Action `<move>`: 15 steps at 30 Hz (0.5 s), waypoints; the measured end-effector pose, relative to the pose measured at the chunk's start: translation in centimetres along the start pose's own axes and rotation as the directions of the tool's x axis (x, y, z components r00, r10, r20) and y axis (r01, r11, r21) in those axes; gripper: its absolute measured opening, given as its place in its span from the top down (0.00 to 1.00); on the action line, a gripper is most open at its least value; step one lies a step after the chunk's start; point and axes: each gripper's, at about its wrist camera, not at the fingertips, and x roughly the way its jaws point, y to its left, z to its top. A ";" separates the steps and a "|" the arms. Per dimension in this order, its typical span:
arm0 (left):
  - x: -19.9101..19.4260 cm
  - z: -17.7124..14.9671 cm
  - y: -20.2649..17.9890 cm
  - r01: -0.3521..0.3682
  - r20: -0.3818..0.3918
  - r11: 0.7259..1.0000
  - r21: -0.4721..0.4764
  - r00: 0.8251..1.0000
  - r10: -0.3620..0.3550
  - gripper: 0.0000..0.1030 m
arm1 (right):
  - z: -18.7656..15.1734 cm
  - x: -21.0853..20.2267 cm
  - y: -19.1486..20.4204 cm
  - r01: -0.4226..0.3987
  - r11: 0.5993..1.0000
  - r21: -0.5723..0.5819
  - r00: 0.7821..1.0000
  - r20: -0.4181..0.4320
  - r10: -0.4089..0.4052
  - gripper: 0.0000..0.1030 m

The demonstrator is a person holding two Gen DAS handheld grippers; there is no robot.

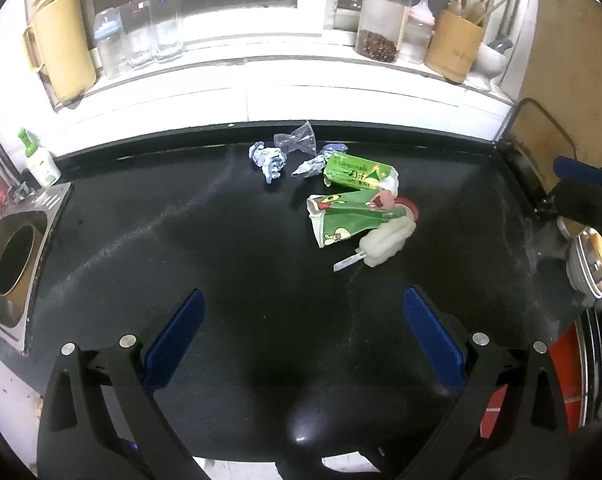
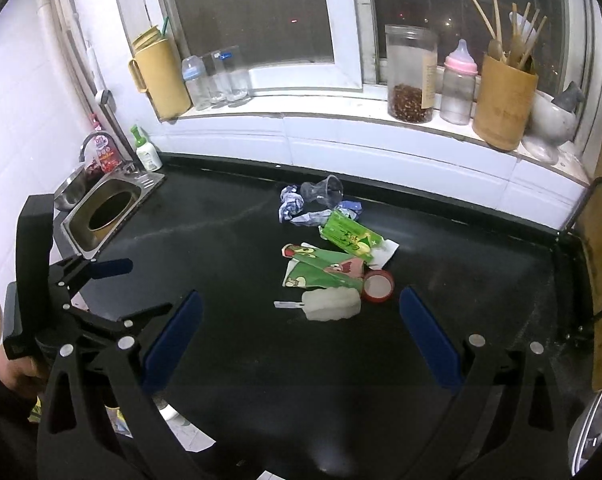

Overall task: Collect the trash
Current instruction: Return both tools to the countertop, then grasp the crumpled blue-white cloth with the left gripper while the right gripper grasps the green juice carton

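While both grippers' fingers gape wide, white popsicle (image 2: 333, 306) lies flat, stick (image 2: 288, 304) pointing sinkward.

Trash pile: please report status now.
Left gripper open, right gripper open, both empty. Trash pile untouched on countertop. Nothing blocking the approach.

Both views are lit from indoors; the window (image 2: 253, 12) at the top of each frame is dark, with a few small points of light. The white sill (image 1: 261, 80) is overexposed in the left wrist view. The black counter (image 1: 181, 240) reads dim, with a soft pale glare patch at lower centre in both views. Shadows are weak. Strong fisheye bending curves the counter edge and sill; black vignette fills the corners. Focus is fair at centre, softer towards the rims.
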 end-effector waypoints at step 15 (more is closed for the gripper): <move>6.6 5.7 1.3 -0.037 -0.029 0.999 -0.006 0.999 0.037 0.06 | 2.0 5.6 -3.8 -0.039 0.999 -0.022 0.996 -0.076 0.037 0.16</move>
